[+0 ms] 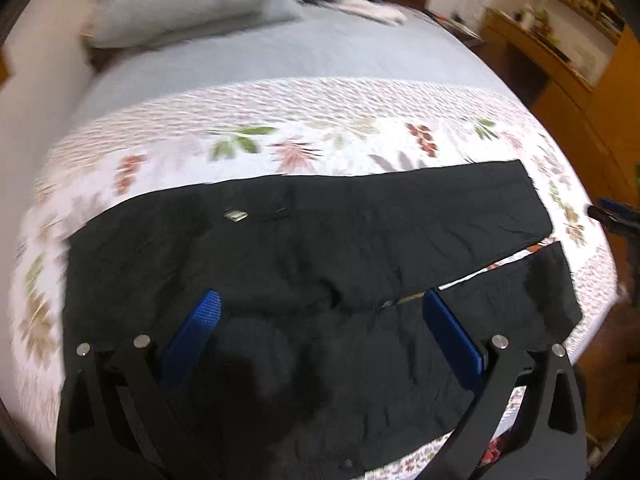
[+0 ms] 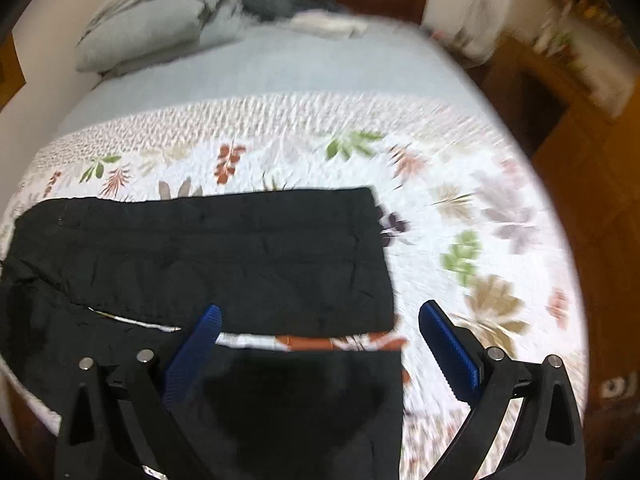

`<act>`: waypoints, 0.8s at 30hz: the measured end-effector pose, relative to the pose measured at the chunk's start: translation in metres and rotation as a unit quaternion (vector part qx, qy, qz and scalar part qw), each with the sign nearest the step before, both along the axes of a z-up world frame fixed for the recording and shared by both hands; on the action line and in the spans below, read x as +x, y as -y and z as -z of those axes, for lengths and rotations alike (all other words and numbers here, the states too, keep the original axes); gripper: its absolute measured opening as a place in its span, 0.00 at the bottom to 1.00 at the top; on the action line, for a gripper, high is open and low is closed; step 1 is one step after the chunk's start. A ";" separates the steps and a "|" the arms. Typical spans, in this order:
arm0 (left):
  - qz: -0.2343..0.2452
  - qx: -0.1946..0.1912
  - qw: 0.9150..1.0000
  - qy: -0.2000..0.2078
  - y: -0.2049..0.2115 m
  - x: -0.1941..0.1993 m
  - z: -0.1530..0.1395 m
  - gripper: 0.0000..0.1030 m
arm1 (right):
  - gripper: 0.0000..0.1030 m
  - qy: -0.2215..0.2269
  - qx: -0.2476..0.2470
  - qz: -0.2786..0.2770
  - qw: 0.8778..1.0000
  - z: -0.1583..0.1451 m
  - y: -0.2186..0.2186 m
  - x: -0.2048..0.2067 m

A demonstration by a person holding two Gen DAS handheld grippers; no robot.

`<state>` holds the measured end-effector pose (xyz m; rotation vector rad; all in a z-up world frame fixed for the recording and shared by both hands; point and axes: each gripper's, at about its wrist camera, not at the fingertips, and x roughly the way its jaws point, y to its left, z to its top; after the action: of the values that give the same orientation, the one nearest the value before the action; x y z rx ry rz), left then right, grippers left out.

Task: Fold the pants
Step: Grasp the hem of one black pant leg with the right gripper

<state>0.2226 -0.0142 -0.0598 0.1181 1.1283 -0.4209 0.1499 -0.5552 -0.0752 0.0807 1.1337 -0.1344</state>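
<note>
Both feeds blurry, but I can read the layout. Pants (image 1: pixel 304 264) lie flat on the quilt (image 1: pixel 320 120), black, spread sideways across the near part of the bed (image 1: pixel 280 60). Waist end sits to the left, leg ends to the right.

The two legs lie side by side with a thin wedge of quilt showing between them. The wedge widens toward the hems. In the right wrist view the far leg's hem (image 2: pixel 380 264) ends about mid-frame, and the near leg's hem sits just below it, across a strip of quilt.

Left gripper (image 1: pixel 320 316): jaws wide apart, nothing between them. It hangs over the crotch area, where the legs split. I can't tell whether the tips touch the cloth. Its blue pads (image 1: pixel 196 332) frame the seam.

Right gripper (image 2: pixel 320 328): jaws also wide apart, holding nothing. It sits over the hem end. The left pad is over black cloth, the right pad (image 2: pixel 448 348) over bare quilt just past the hems. In the left wrist view I see its tip at the far right edge (image 1: pixel 612 216), off the side of the bed.

A small shiny tag or clasp (image 1: pixel 236 214) sits on the far leg near the waist. Too blurred to identify.

Pillow (image 1: pixel 180 4) at the head of the bed, far left, on the plain blue sheet. Some dark and white cloth lies beside it.
</note>
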 end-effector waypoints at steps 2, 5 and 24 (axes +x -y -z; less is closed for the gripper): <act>0.026 0.005 0.999 -0.020 0.010 0.038 0.018 0.98 | 0.97 -0.031 0.027 0.000 0.999 0.026 0.029 0.038; 0.034 0.016 0.999 -0.020 0.020 0.081 0.043 0.98 | 0.97 -0.045 0.078 0.010 0.996 0.054 0.063 0.077; 0.041 -0.060 0.993 -0.098 0.068 0.211 0.126 0.98 | 0.40 -0.100 0.028 -0.078 0.992 0.154 0.064 0.158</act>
<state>0.4332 -0.0824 -0.1855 0.0165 1.2908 -0.5819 0.3081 -0.6195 -0.2290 0.0288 1.3397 0.0301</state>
